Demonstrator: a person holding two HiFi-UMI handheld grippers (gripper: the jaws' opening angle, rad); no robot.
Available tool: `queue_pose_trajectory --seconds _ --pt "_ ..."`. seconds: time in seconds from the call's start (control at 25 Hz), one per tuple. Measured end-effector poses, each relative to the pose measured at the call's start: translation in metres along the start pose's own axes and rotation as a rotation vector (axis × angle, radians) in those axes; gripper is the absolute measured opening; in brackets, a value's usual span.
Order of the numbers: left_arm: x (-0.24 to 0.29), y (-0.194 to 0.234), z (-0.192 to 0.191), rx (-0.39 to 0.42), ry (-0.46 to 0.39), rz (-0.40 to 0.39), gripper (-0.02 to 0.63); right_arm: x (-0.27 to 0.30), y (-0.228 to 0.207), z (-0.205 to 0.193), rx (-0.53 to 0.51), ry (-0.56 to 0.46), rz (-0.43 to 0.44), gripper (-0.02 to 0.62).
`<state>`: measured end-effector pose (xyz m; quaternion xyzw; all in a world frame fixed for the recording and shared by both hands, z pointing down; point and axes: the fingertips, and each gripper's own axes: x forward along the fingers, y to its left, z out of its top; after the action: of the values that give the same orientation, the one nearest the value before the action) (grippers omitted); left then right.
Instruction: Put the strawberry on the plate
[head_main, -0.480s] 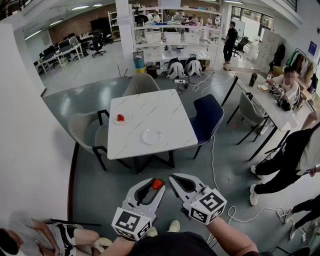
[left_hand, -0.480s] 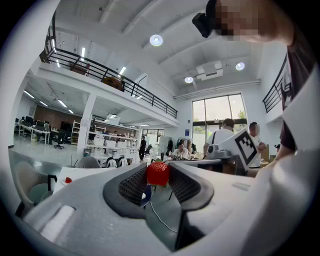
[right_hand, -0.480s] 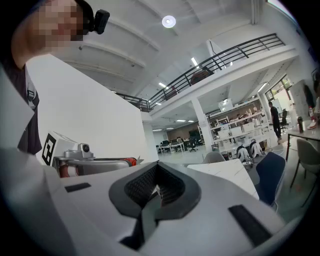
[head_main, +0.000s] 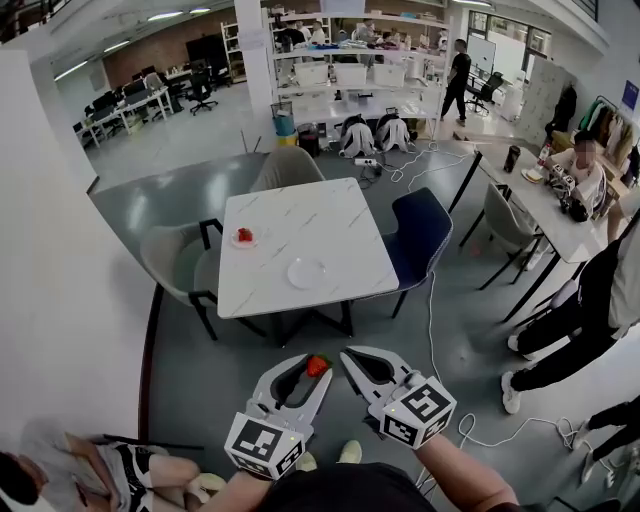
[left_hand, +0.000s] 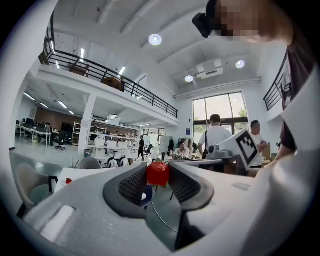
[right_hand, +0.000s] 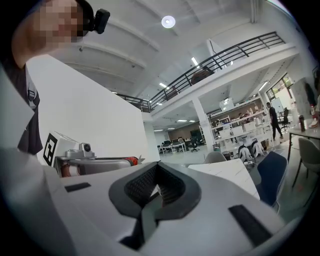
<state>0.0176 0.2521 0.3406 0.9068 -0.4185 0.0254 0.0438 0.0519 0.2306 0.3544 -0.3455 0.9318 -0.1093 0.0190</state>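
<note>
A red strawberry (head_main: 317, 365) sits pinched between the tips of my left gripper (head_main: 313, 369), held low over the grey floor, well short of the white marble table (head_main: 330, 215). In the left gripper view the strawberry (left_hand: 158, 173) fills the gap between the ribbed pads (left_hand: 134, 185). An empty white plate (head_main: 305, 272) lies near the table's front edge. My right gripper (head_main: 348, 354) hangs beside the left one, its tips together and nothing in them; the right gripper view shows its jaws (right_hand: 156, 166) closed.
A second strawberry lies on a small dish (head_main: 242, 237) at the table's left side. Grey chairs (head_main: 172, 262) stand left and behind, a blue chair (head_main: 416, 232) at the right. People sit and stand at a long desk (head_main: 540, 205) on the right. A cable (head_main: 432, 330) trails across the floor.
Both grippers stay as they were, the strawberry still held. The head view has shifted slightly, and the person at the right has moved a little.
</note>
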Motion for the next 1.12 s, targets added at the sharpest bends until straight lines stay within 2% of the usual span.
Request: queue_pose_trajectory --seconds 0.76,1.12 --pt "0.024 0.016 -0.005 0.011 0.023 0.073 0.144 -0.001 -0.03 0.003 0.048 -0.044 0.049 0.003" --pt "0.055 0.067 -0.011 0.005 0.024 0.071 0.144 0.049 -0.059 0.003 0.048 -0.027 0.036 0.003"
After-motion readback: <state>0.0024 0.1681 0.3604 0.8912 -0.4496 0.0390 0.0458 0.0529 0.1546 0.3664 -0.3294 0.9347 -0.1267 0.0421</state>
